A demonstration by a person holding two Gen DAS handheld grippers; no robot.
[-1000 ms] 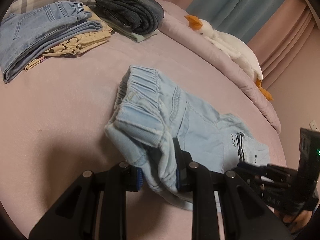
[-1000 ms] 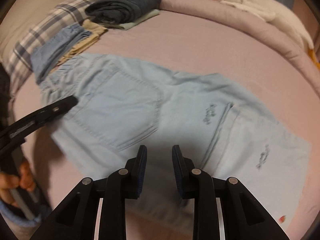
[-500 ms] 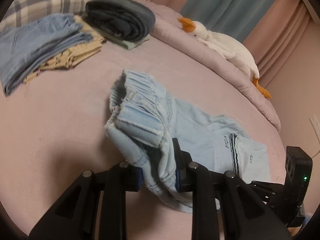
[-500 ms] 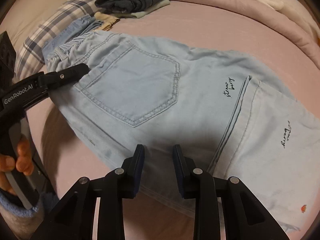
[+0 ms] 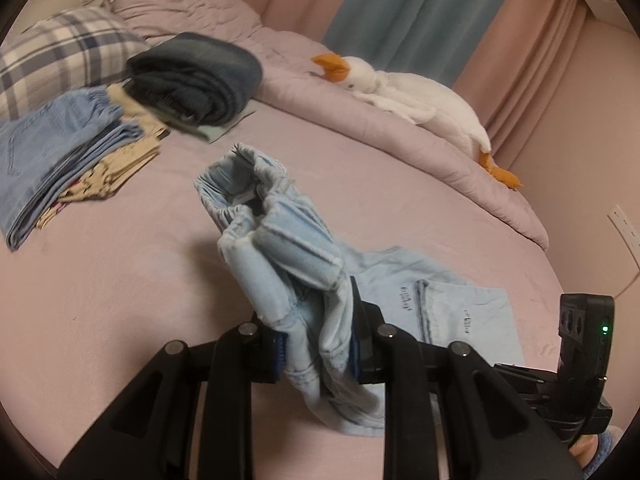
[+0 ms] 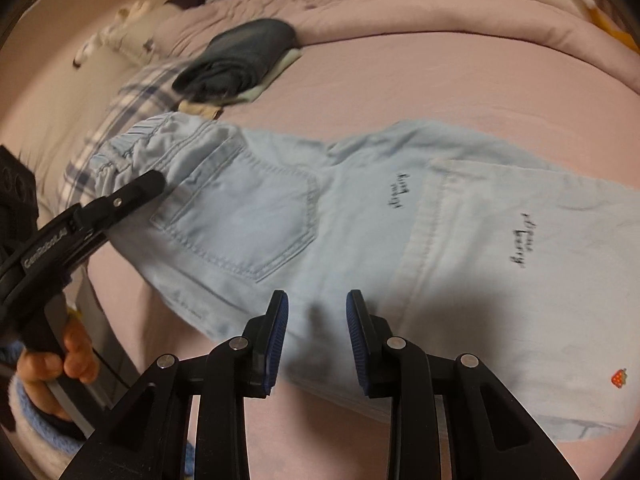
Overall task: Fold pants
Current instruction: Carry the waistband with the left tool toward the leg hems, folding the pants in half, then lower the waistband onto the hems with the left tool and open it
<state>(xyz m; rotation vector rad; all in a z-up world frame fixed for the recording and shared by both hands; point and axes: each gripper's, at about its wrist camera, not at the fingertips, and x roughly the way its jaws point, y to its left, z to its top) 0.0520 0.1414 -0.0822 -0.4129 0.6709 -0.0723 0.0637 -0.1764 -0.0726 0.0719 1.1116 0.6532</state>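
Note:
Light blue pants lie across the pink bed, their leg ends doubled over at the right, back pocket facing up. My left gripper is shut on the waistband end, which is bunched and lifted off the bed. In the right wrist view the left gripper shows at the waistband, held by a hand. My right gripper stands open just above the near edge of the pants, with nothing between its fingers. It appears in the left wrist view as a black body at lower right.
Folded clothes lie at the far left: blue jeans over tan fabric and a dark rolled pair. A plaid pillow, a lilac duvet and a white plush goose line the far side. Curtains hang behind.
The left gripper has lifted the waistband end higher, so it stands more upright. The right gripper has stayed open and moved in over the pants' near edge.

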